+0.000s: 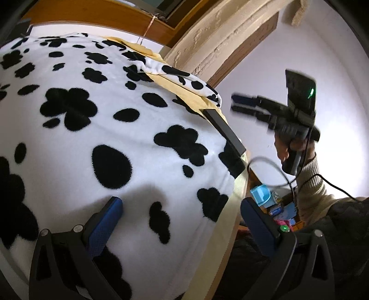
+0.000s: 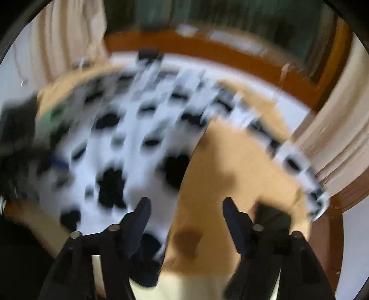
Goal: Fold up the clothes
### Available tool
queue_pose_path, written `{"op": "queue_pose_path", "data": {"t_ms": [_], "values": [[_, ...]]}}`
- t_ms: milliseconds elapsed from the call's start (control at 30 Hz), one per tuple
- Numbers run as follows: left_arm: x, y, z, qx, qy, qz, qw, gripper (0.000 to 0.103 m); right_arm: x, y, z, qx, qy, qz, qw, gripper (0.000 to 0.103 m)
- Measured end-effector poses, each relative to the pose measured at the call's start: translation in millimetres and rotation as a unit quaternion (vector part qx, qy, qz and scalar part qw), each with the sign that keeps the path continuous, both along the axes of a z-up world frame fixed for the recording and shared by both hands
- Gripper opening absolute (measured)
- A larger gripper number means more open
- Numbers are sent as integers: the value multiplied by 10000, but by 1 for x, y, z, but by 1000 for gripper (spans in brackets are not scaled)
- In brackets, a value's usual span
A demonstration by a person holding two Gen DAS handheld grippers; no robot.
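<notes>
Left tongs (image 1: 180, 207): I read jaws wide apart, nothing clamped, hovering low over cow-print fleece garment (image 1: 96, 138).

Right tongs (image 2: 186, 205): jaws apart, empty; view blurred. From left wrist view they hang in air off garment's right edge, clear of cloth.

Garment spread across yellow-covered surface (image 1: 184, 92), long axis running away from left tongs toward wooden frame (image 1: 96, 13). Sleeve (image 1: 184, 80) folded in at far right.

Judgement: left tongs nearer near hem; right nearer sleeve side.
</notes>
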State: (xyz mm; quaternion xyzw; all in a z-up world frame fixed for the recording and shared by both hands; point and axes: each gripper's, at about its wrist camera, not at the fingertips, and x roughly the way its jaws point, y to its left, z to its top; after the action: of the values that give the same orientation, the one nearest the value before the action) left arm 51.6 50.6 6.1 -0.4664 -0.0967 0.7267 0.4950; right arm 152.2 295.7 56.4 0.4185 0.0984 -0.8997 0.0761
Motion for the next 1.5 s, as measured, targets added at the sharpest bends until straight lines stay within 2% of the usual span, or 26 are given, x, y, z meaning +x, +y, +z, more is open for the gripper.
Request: {"op": "queue_pose_path", "data": {"t_ms": [133, 300, 433, 500, 633, 733, 833, 967, 1067, 1100, 1167, 1200, 1233, 1300, 1367, 1500], "values": [[1, -3, 0, 66, -3, 49, 10000, 102, -32, -14, 8, -621, 200, 39, 9979, 68], [1, -11, 1, 191, -22, 155, 9997, 103, -72, -55, -41, -924, -511, 555, 9929, 68], [0, -26, 2, 375, -102, 354, 9986, 103, -83, -60, -80, -652, -1006, 577, 9911, 68], [2, -37, 8, 483, -93, 504, 9975, 103, -77, -59, -84, -498, -868, 723, 9923, 68], [9, -77, 31, 690, 307, 1067, 9914, 103, -71, -69, -86, -47, -730, 791, 9942, 69], [17, -126, 44, 581, 684, 1764, 9802, 103, -76, -76, -76, 1, -758, 770, 9941, 70], [28, -176, 48, 261, 976, 2558, 9614, 103, -81, -83, -61, -40, -710, 798, 9943, 70], [39, -239, 34, 205, 659, 3507, 9339, 103, -73, -130, -31, -198, -236, 1558, 9873, 70], [41, -263, 17, 302, 434, 3803, 9234, 103, -66, -175, -19, -260, -52, 2272, 9735, 72], [42, -267, 10, 369, 340, 3817, 9229, 103, -63, -193, -19, -248, -20, 2534, 9670, 72], [42, -265, 3, 440, 301, 3709, 9271, 102, -59, -227, -20, -144, 137, 2948, 9553, 72], [42, -263, 1, 436, 316, 3665, 9288, 98, -57, -239, -22, -75, 238, 3059, 9517, 72], [40, -261, 0, 448, 290, 3608, 9311, 94, -56, -249, -24, -26, 331, 3146, 9486, 73], [37, -258, -3, 462, 221, 3507, 9351, 69, -57, -265, -30, 3, 460, 3255, 9444, 73], [30, -253, -8, 325, 96, 3484, 9367, 63, -65, -273, -38, -122, 422, 3249, 9447, 73], [24, -246, -13, 113, -5, 3396, 9405, 59, -89, -261, -56, -544, 215, 2908, 9550, 73]]}}
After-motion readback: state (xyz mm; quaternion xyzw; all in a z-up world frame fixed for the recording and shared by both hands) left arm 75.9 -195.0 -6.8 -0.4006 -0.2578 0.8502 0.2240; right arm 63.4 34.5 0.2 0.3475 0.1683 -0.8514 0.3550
